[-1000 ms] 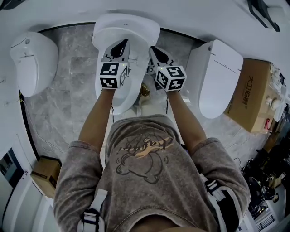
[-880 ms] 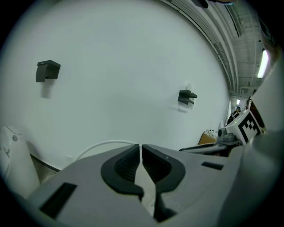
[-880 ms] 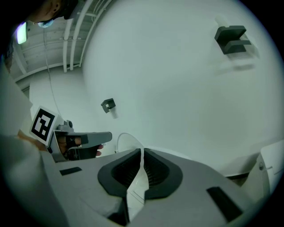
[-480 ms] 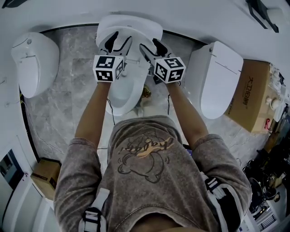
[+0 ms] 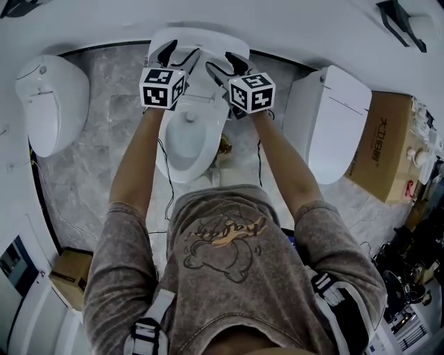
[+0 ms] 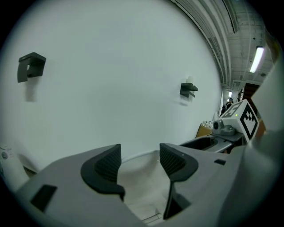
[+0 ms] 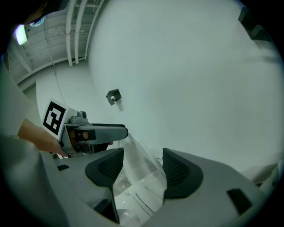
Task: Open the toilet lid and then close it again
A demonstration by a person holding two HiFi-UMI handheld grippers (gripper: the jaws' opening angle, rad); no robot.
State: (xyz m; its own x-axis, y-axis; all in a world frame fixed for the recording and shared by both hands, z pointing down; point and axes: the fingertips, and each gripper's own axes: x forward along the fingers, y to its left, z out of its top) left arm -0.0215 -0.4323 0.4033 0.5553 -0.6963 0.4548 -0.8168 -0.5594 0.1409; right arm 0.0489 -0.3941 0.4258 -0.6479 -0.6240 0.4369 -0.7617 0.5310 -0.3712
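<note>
Room: pale marble floor [image 5: 104, 139] under a plain white wall [image 5: 277, 21], with three white toilets in a row.
Lid [image 5: 201, 38]: raised on the middle toilet [image 5: 182, 142], leaning back toward the wall, bowl open beneath.
Left gripper [image 5: 177, 52]: fingers spread wide, just been opening; only the lid's white face beyond the gap, nothing pinched.
Right gripper [image 5: 227, 64]: fingers equally wide, just been opening; lid's upper edge between the pads, apparently not pressed.
Stage: opening seemingly done, closing not yet begun.
Risk, slam: hard drop onto the seat if tipped forward with no hold.
Risk, snag: right pad catching the lid's edge on the way out and dragging it forward unplanned.
Risk, wall: scant room behind the lid, so a knock of fingertips on the wall if pushed deeper.
Around: left toilet [image 5: 52, 100] and right toilet [image 5: 333, 121], both closed and well apart from the grippers; cardboard box [image 5: 385, 142] beside the right one; dark brackets [image 6: 30, 66] on the wall.
In the way: nothing between grippers and lid.
</note>
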